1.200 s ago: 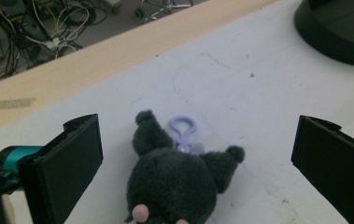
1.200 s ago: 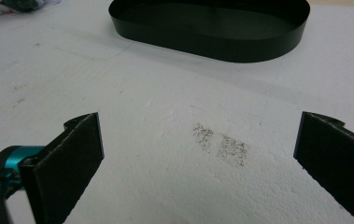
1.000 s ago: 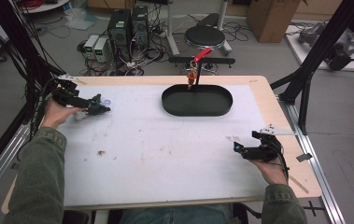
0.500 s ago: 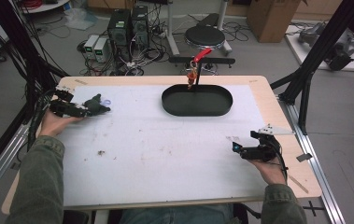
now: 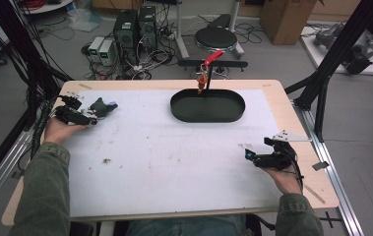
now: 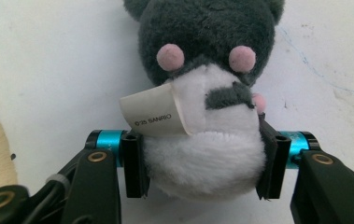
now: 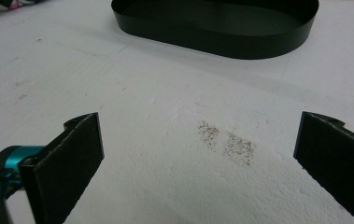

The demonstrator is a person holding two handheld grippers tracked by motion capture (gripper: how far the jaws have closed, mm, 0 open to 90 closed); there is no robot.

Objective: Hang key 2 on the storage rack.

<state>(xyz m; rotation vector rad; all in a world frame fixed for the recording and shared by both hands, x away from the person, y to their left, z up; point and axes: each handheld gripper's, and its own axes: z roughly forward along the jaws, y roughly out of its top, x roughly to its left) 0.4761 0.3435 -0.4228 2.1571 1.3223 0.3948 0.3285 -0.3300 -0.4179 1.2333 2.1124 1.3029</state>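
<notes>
A dark grey and white plush toy [image 5: 104, 105] lies on the white mat near the table's far left corner. In the left gripper view the plush toy [image 6: 198, 56] has pink cheeks and a paper tag. My left gripper [image 5: 94, 115] has just been closing its jaws, and the toy is between them. Both pads [image 6: 134, 164] now press into its white belly, so the left gripper [image 6: 201, 164] is shut on it. My right gripper [image 5: 249, 156] rests low at the right of the table. Seen from the right gripper view, my right gripper [image 7: 198, 154] is wide open and holds nothing.
A black oval tray [image 5: 207, 119] sits at the far middle of the mat, its wall [image 7: 221, 44] ahead of the right gripper. A red-handled clamp [image 5: 207, 66] stands at the tray's far edge. Dark specks [image 7: 226, 140] dot the mat [image 5: 174, 157].
The left gripper has settled a little nearer the table's left edge and its jaws have closed onto the plush toy. The right hand has not moved.
</notes>
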